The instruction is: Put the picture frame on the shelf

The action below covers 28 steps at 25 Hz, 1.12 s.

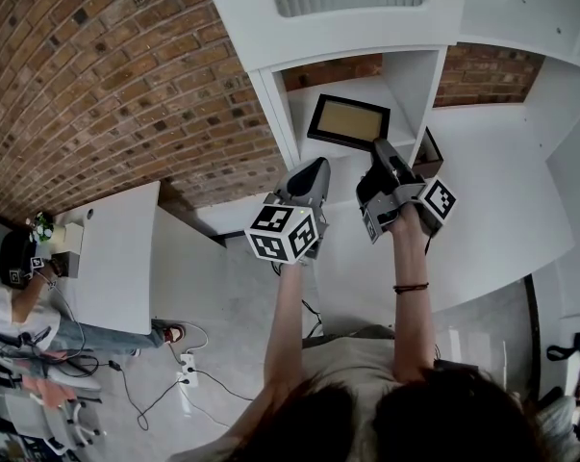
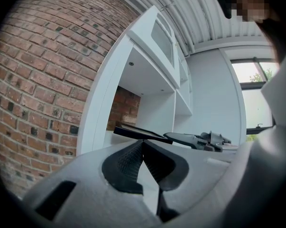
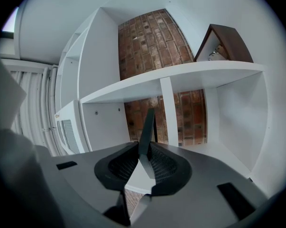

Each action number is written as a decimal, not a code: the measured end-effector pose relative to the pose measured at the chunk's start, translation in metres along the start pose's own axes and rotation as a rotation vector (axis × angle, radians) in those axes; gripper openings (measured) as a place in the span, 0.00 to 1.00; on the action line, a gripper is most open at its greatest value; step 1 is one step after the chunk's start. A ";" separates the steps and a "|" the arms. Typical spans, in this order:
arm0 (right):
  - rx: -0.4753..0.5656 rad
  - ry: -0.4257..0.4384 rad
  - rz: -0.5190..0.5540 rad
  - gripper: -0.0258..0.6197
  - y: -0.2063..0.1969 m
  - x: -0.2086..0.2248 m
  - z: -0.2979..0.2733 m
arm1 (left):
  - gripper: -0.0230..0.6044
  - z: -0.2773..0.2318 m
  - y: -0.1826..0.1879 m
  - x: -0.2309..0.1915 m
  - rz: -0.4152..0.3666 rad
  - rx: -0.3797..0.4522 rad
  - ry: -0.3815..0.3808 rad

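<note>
**Picture frame.** The picture frame [image 1: 349, 121] sits inside the open compartment of the white shelf unit [image 1: 273, 114]. Its long axis runs across the compartment from side to side, with a slight tilt. It is rectangular, with a narrow dark border around a plain tan panel, and the panel faces the head view. In the left gripper view the frame [image 2: 135, 132] shows edge-on as a thin dark line, nearly level, above the white board. Contact between frame and board cannot be determined.

**Right gripper.** The right gripper [image 1: 383, 152] reaches into the compartment at the frame's right-hand end. In the right gripper view both jaws are clamped on the frame's edge [image 3: 146, 127], which rises as a thin dark blade from between the ribbed pads [image 3: 164, 165].

**Left gripper.** The left gripper [image 1: 312, 169] is positioned just below the compartment, near the frame's lower left corner and apart from it. Its jaws are together at the tips, with nothing between them.

**Surroundings.** A dark brown house-shaped box [image 1: 430, 154] stands just right of the right gripper. A red brick wall [image 1: 97, 75] lies to the left and shows behind the shelf openings.
</note>
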State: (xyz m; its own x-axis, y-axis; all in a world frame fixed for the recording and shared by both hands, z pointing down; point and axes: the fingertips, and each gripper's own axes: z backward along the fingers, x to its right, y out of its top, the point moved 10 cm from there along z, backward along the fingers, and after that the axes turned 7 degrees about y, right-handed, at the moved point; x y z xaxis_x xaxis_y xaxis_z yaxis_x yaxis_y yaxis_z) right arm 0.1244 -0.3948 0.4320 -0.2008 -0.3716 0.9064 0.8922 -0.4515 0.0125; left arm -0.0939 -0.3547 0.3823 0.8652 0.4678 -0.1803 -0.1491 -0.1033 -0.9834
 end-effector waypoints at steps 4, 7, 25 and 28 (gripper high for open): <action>0.006 -0.003 -0.004 0.15 0.001 0.001 -0.004 | 0.05 -0.003 0.000 -0.002 -0.001 -0.005 -0.006; 0.011 -0.012 -0.005 0.15 0.000 0.003 -0.004 | 0.05 -0.003 0.000 -0.004 0.002 -0.007 -0.009; 0.038 -0.065 -0.016 0.15 -0.003 0.008 -0.008 | 0.05 -0.006 0.003 -0.011 0.002 -0.016 -0.015; 0.039 -0.074 -0.017 0.15 -0.005 0.010 -0.007 | 0.05 -0.004 0.002 -0.012 0.003 -0.016 -0.014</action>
State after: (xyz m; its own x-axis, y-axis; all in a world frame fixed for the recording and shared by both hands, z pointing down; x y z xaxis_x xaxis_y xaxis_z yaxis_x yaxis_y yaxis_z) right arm 0.1150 -0.4018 0.4382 -0.1867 -0.3025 0.9347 0.9044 -0.4244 0.0433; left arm -0.1026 -0.3644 0.3827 0.8578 0.4800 -0.1836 -0.1439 -0.1185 -0.9825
